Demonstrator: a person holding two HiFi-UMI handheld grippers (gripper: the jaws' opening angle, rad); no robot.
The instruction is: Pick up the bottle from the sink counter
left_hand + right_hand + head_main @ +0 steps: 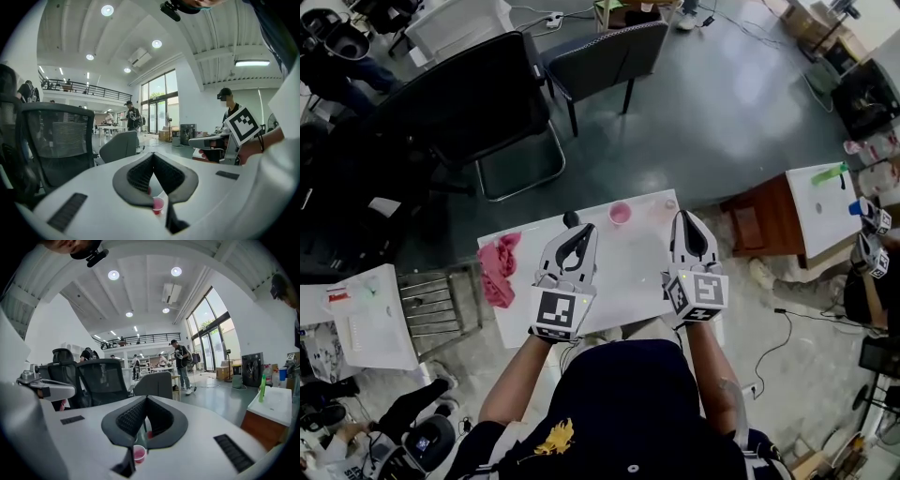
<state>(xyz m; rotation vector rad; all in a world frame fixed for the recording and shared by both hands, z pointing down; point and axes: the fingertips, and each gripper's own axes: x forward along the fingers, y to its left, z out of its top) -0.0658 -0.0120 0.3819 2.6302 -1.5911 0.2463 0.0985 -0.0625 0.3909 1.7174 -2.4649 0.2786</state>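
A green bottle (pixel 830 174) stands on the white sink counter (pixel 816 220) at the far right, well away from both grippers. The right gripper view has the bottle (pixel 262 386) at its right edge on the counter (pixel 276 404). My left gripper (pixel 577 231) and right gripper (pixel 684 217) hover side by side over a white table (pixel 642 272). Both are shut with nothing between the pads. In their own views the left gripper (pixel 153 155) and right gripper (pixel 146 398) show the jaws meeting at the tip.
A small pink cup (pixel 620 214) sits at the table's far edge between the grippers, and a pink cloth (pixel 499 267) lies at its left end. Black office chairs (pixel 478 103) stand beyond the table. A blue-capped bottle (pixel 859 207) is on the sink counter.
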